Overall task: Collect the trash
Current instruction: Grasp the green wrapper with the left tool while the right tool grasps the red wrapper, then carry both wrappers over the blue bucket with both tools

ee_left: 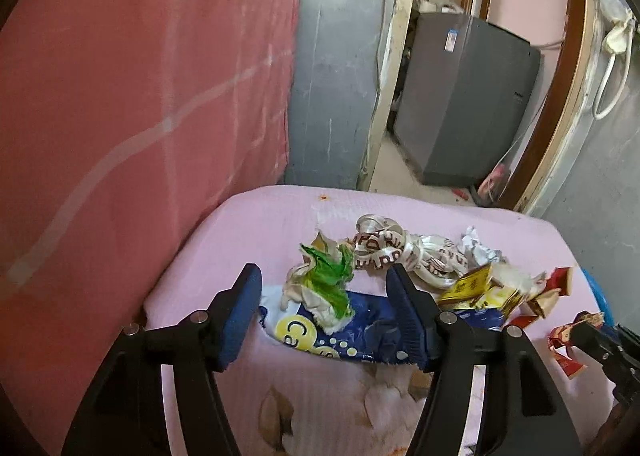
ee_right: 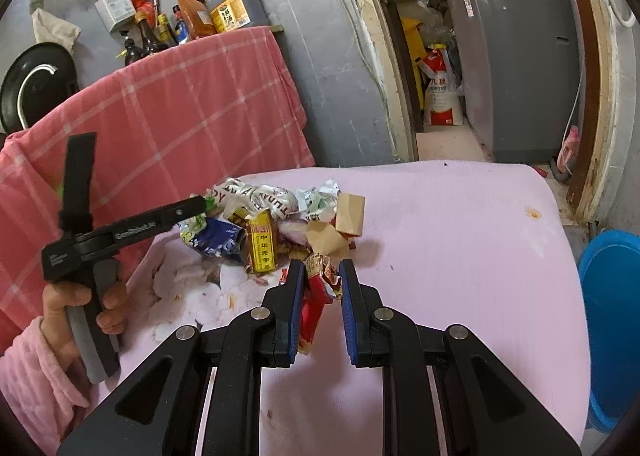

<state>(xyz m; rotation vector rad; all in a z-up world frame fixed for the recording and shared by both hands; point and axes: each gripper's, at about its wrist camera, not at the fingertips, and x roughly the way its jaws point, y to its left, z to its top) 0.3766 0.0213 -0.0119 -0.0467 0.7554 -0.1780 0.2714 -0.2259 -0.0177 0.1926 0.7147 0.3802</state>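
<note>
Trash heap on a pink table [ee_right: 460, 223]

Left gripper [ee_left: 324, 296] stands wide over the blue bag [ee_left: 320, 330]; right gripper [ee_right: 320, 280] pinches a red wrapper [ee_right: 314, 304].

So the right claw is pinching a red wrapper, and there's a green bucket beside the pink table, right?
Almost. The right claw does pinch the red wrapper, but the bucket beside the pink table is blue, not green. The right wrist view shows it at the table's right edge.

Trash heap [ee_right: 276, 219] blocks left; right cloth [ee_right: 460, 240] free
</note>
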